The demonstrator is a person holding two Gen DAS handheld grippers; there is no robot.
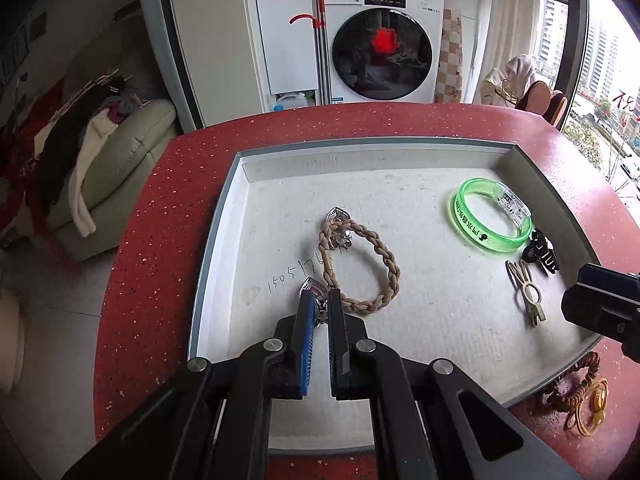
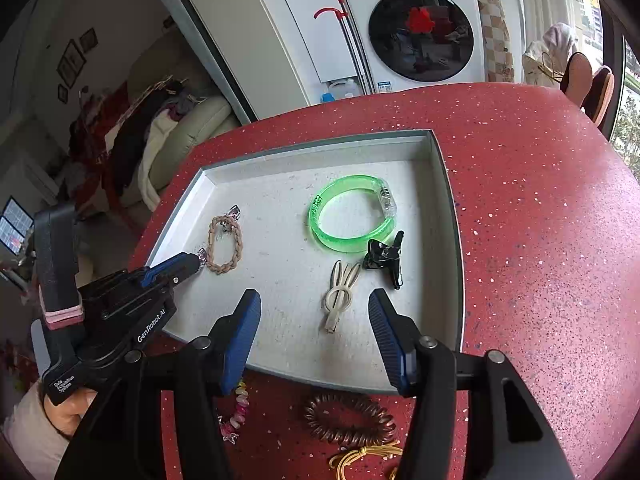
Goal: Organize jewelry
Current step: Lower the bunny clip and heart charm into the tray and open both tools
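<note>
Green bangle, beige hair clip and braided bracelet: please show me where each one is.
green bangle (image 2: 348,236), right wrist view, near side of ring
beige hair clip (image 2: 338,300), right wrist view, round middle
braided bracelet (image 1: 390,268), left wrist view, right side of braid

Left gripper (image 1: 320,304) fingers cover most of the silver charm (image 1: 314,289) they pinch; only its top edge and a sliver between the pads show. Beyond the tray's near rim, brown coil tie (image 2: 350,420) is partly behind the right gripper's (image 2: 314,334) fingers, yellow cord (image 2: 366,458) cut by frame bottom. Handwritten number (image 1: 294,276) on tray floor runs under the braided bracelet (image 1: 360,264), last digits unreadable.
</note>
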